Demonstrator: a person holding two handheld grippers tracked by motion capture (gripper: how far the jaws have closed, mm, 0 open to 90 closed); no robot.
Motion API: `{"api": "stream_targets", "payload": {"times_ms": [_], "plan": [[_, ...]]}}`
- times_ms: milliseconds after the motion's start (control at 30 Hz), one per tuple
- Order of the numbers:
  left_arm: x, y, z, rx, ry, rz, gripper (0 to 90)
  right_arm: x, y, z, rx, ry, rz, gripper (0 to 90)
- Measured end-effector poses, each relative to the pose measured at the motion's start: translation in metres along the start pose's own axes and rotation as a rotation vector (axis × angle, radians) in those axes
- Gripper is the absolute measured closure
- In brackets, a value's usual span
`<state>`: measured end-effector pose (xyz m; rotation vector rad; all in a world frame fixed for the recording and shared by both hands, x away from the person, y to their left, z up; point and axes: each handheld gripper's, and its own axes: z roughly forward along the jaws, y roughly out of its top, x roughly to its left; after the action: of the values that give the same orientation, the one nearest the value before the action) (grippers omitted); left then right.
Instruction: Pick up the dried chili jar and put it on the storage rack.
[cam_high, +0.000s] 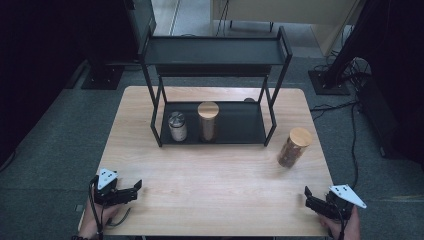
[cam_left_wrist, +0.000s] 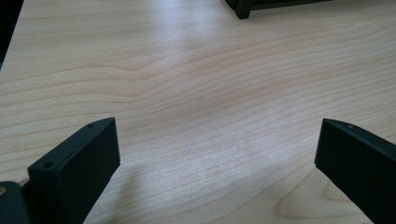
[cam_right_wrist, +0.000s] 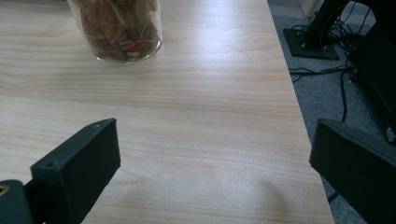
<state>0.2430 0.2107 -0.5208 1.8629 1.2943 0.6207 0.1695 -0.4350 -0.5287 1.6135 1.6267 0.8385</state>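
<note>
Clearly both pairs of jaws are standing wide apart with nothing between them. The right gripper (cam_high: 311, 200) is waiting at the near right corner of the table (cam_high: 210, 200), facing the glass jar (cam_high: 293, 147) with the wooden lid, well apart from it on the right side. The left gripper (cam_high: 131, 191) is idling near left. Judging by this, the reach is only starting: next, the right gripper is needing to advance and straddle the jar, probably for the black rack (cam_high: 240, 131).
</note>
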Motion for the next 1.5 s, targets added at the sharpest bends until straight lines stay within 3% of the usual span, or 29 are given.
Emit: {"api": "stream_targets", "payload": {"times_ms": [267,600,900,1500], "plan": [[0.0,0.0,0.0,0.002,0.003,0.0,0.4,0.005,0.002,0.004,0.025,0.005,-0.05,5.1],[-0.002,0.001,0.001,0.012,0.016,0.016,0.4,0.021,0.009,0.012,0.011,0.055,-0.109,5.3],[-0.001,0.001,0.001,0.014,0.013,0.007,0.4,0.024,0.014,0.018,0.023,0.104,-0.113,5.6],[-0.002,0.001,0.002,0.015,0.013,0.009,0.4,0.041,0.039,0.035,0.005,0.139,-0.133,9.3]]}}
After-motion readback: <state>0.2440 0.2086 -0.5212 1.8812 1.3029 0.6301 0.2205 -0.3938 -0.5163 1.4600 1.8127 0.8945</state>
